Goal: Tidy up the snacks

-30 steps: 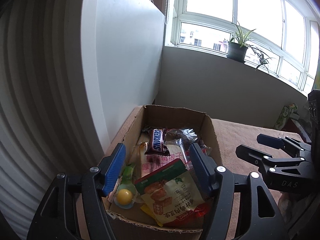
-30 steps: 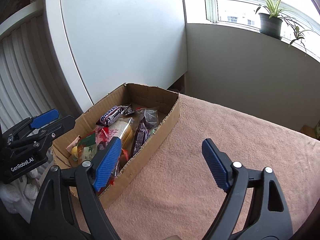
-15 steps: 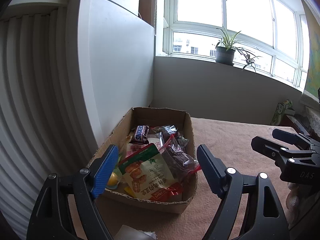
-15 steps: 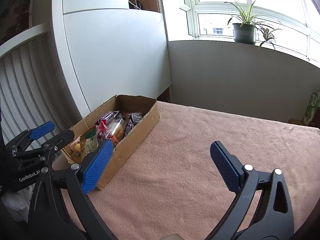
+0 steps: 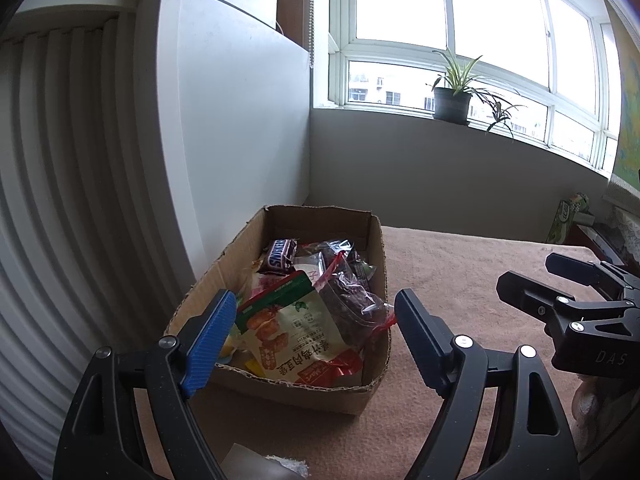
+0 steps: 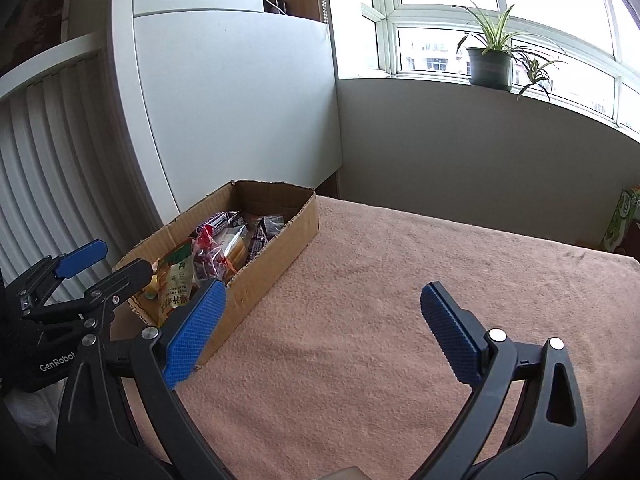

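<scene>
While both tools gape | cardboard box [image 5: 374,264] holds snack packets [image 5: 292,332]

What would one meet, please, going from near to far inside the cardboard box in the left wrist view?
Green and white snack pouch → clear bag of dark red snacks → Snickers bar → far wall of the cardboard box.

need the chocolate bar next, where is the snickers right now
In the left wrist view the Snickers bar lies inside the cardboard box, near its far end on the left side, just behind the green-topped snack pouch and beside the clear bag of dark snacks.
</scene>
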Demonstrator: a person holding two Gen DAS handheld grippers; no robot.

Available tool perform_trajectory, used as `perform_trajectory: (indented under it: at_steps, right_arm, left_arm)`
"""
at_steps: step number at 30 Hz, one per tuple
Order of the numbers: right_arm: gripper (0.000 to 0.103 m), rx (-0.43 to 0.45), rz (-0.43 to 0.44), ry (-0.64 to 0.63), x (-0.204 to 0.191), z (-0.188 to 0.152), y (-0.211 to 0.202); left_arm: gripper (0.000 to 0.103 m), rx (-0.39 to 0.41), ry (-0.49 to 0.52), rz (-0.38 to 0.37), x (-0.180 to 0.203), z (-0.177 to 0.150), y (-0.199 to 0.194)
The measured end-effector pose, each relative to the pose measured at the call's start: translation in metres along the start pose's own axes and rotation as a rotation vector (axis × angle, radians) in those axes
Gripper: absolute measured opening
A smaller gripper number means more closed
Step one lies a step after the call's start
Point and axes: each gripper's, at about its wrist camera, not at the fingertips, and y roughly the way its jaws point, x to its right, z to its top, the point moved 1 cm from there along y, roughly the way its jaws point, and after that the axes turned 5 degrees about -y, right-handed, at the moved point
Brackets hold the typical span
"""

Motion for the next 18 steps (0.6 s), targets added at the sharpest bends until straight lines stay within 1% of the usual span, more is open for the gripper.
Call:
perform_trajectory:
  at_steps: [18]
  right_arm:
    - [0.1, -0.009, -0.002, -0.003, 0.0012, -0.0012, 0.0008]
  left_arm:
    - [0.082, 0.008, -0.018, -0.004, -0.006, 0.0016, -0.0024]
